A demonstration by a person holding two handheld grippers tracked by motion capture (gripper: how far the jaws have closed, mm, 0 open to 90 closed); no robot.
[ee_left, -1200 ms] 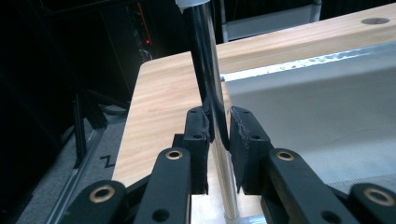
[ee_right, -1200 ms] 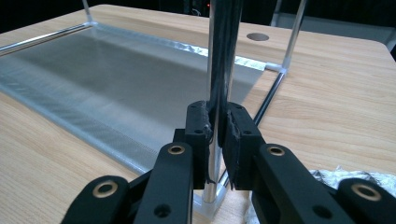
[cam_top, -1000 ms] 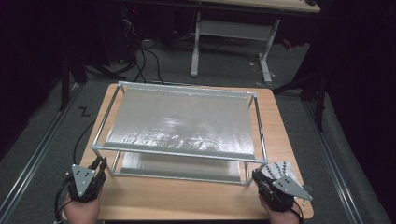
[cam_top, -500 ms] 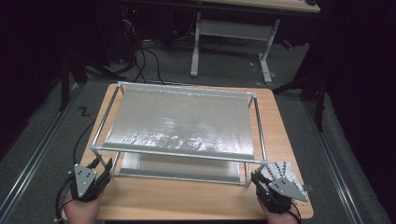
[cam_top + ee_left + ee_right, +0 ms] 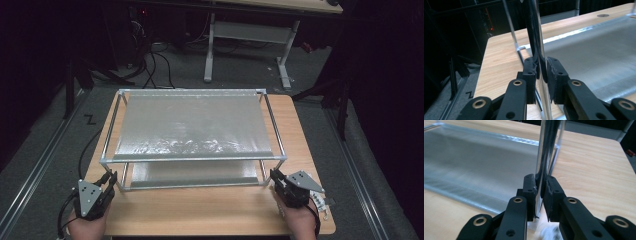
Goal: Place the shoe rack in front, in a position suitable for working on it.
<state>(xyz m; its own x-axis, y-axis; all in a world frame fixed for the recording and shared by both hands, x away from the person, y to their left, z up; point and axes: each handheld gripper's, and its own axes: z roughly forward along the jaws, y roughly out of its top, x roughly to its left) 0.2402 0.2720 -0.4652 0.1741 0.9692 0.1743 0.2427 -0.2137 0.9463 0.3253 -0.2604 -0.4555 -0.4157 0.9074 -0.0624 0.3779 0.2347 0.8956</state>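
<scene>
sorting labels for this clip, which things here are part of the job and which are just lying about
Part of the job:
- metal rack, two shelves, on the wooden table
- left gripper, shut on the rack's near left post
- right gripper, shut on the near right post

Just lying about:
- white desk frame behind
- cables on the floor

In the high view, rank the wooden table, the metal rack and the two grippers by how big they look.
1. wooden table, largest.
2. metal rack, covering most of the tabletop.
3. left gripper and right gripper: smallest, looking alike, so unranked; each is clamped on a front corner post.
</scene>
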